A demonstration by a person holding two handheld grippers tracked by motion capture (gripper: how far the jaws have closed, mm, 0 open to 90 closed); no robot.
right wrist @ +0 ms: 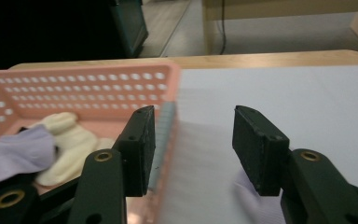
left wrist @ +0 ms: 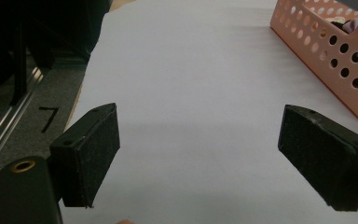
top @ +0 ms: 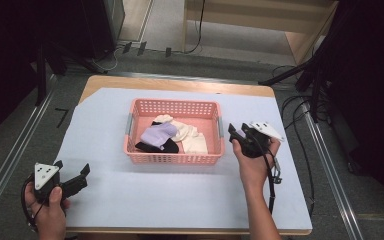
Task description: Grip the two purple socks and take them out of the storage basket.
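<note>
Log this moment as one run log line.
left claw: open, over table cover | right claw: open, at pink basket right rim | socks: in basket, untouched

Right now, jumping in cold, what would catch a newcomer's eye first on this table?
The pink perforated basket in the middle of the pale sheet stands out, holding a heap of socks: a lilac one over black, cream ones beside it. The right claw is open at the basket's right end, one jaw over its rim. The left claw is open over bare sheet near the table's front left corner.
</note>
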